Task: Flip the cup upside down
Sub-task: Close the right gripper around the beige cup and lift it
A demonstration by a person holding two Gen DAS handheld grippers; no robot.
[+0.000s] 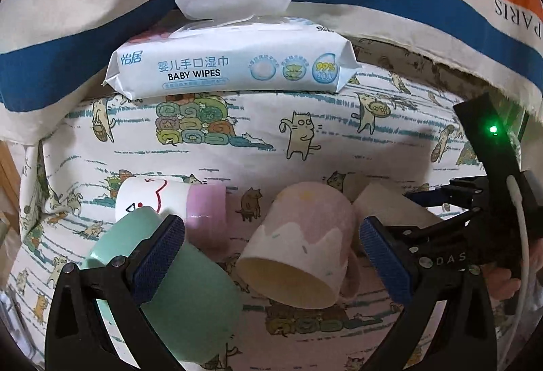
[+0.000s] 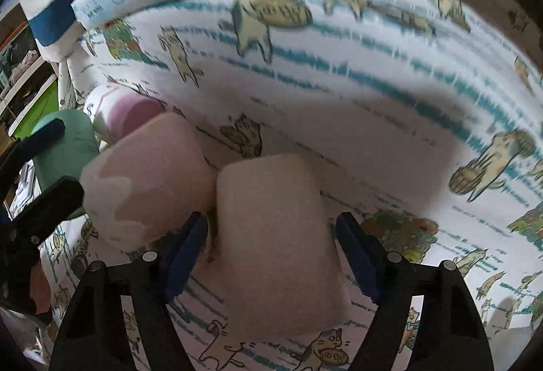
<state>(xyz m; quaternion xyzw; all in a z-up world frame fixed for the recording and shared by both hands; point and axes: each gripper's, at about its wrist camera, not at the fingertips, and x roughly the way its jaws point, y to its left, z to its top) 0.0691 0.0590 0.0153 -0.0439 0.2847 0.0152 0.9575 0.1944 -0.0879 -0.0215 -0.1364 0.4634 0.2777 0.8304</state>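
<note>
Across the table spreads a white cloth [image 1: 339, 140] printed with cartoon cats and teal dashes, and only the left wrist view shows its back edge meeting a draped fabric [image 1: 101, 15] with blue and orange bands. A soft plastic pack of baby wipes [image 1: 230, 65] with a rigid flip lid lies there, sharp in the left view, blurred in the right. Nearer stands a smooth mint cup [image 1: 190, 289], partly behind the left gripper [image 1: 271, 255], whose jaws are spread wide around the pink cup [image 1: 298, 249] without touching. That glazed cup lies tilted on its side, mouth toward the camera. Only the right view shows the right gripper [image 2: 271, 255], jaws open, flanking a pale blocky cup [image 2: 278, 245]; contact is unclear. A small white-and-pink cup [image 1: 169, 204] lies behind.
</note>
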